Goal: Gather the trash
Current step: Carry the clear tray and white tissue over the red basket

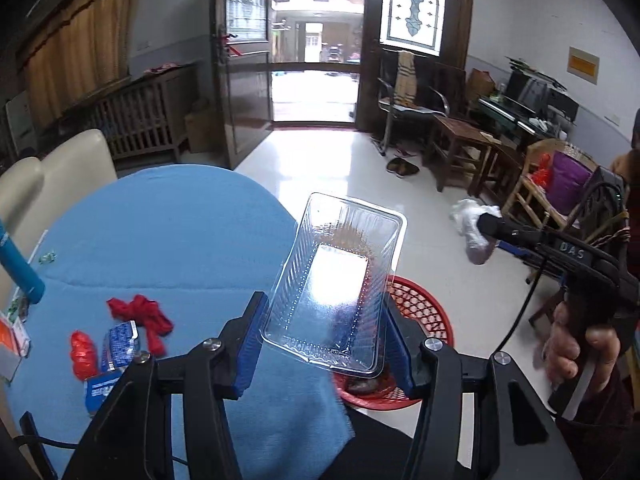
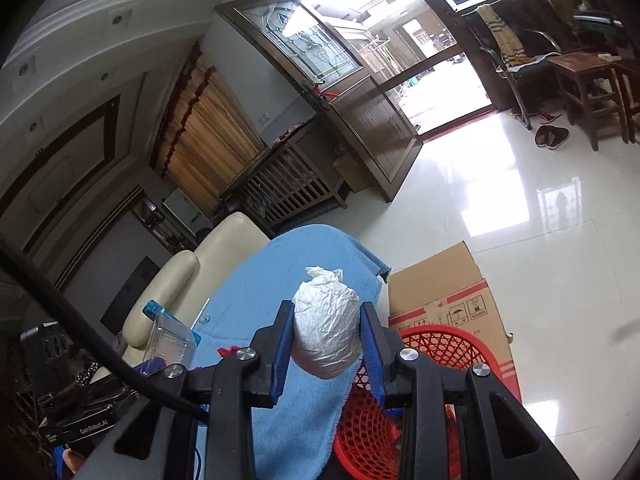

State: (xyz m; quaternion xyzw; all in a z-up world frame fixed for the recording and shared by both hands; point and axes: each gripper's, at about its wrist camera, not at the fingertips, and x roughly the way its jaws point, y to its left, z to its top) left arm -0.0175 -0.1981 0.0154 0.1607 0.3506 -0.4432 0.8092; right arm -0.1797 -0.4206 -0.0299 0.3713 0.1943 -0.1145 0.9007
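Observation:
My left gripper (image 1: 324, 332) is shut on a clear plastic tray (image 1: 338, 280) and holds it in the air over the table edge, above a red mesh basket (image 1: 424, 312). My right gripper (image 2: 326, 336) is shut on a crumpled white paper wad (image 2: 326, 328), held above the edge of the blue tablecloth (image 2: 304, 264) beside the red basket (image 2: 440, 356). The right gripper with the white wad (image 1: 474, 228) also shows at the right of the left wrist view. On the cloth lie a red ribbon (image 1: 142, 316), a red wrapper (image 1: 83, 354) and blue-white packets (image 1: 120, 344).
A cardboard box (image 2: 444, 284) stands behind the basket. A cream chair (image 1: 76, 168) is at the table's far side. A clear box with a blue lid (image 2: 170, 332) sits on the table. Wooden chairs and stools (image 1: 460, 148) stand across the glossy floor.

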